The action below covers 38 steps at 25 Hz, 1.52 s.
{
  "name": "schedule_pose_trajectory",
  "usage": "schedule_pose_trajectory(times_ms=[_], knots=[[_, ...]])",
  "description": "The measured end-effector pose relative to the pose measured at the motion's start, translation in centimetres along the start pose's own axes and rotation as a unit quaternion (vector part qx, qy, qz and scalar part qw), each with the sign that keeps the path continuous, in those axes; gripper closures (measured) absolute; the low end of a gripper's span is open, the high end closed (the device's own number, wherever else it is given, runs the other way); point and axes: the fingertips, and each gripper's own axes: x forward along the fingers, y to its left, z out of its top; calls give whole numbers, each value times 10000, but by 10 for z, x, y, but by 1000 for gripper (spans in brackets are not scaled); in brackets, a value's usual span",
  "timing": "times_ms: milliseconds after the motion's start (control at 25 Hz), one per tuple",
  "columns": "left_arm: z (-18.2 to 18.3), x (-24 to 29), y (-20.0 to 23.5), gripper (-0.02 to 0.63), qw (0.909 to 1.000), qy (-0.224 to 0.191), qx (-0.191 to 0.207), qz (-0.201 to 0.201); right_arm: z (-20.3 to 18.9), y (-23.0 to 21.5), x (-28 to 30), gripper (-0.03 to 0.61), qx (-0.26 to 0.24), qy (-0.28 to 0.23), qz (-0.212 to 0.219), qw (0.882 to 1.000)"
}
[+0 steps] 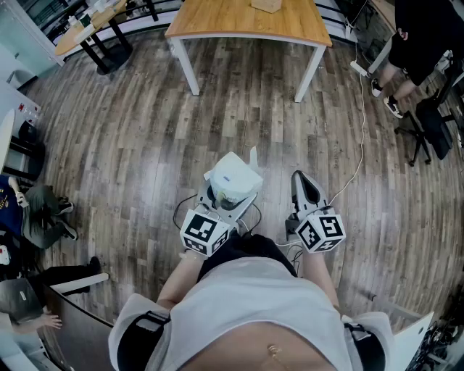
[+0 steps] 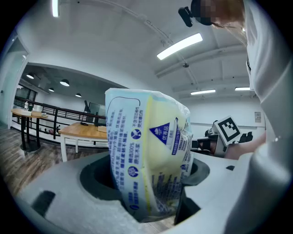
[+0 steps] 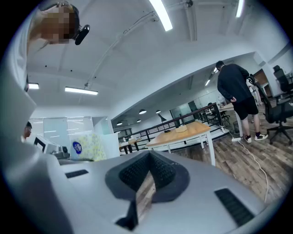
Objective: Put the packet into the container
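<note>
The packet (image 2: pixel 146 151) is pinched upright between the jaws of the left hand-held gripper (image 2: pixel 149 187), which stand wide apart with their pads pressed on its sides. It is held in the air close in front of the person's body, above the plank floor (image 1: pixel 145 138). The right hand-held gripper (image 3: pixel 147 176) is held just beside it, level, with its ribbed pads pressed together and nothing between them. Each gripper is topped by a cube with black-and-white square markers (image 1: pixel 206 232). Beyond the grippers a wooden tabletop (image 1: pixel 246 22) on white legs is seen, with a flat brown object (image 1: pixel 267 6) lying on its far edge. A round table on a dark foot (image 1: pixel 90 29) stands at the upper left. A thin white cable (image 1: pixel 360 130) is trailed across the floor from beside the right gripper toward the upper right. There a person in dark clothes (image 1: pixel 420 32) is standing next to a black office chair (image 1: pixel 435 123). Legs and shoes of seated people (image 1: pixel 43 214) are seen at the left edge. The packet is pale yellow and white and is printed in blue with columns of Chinese characters. Among these "100%" can be read, beside a blue triangle carrying a white emblem. The smaller print cannot be made out.
</note>
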Motion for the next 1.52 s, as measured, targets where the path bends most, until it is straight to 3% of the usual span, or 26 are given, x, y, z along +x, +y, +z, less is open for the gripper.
schedule_pose_trajectory(times_ms=[360, 1000, 1520], knots=[[-1, -29, 9, 259, 9999, 92, 95, -19, -6, 35, -8, 568, 225, -180, 67, 9996], [10, -50, 71, 259, 9995, 33, 182, -259, -19, 74, 35, 566, 480, -458, -117, 9977], [20, -35, 89, 258, 9992, -34, 36, -386, -11, 84, 65, 566, 455, -410, -212, 9979]])
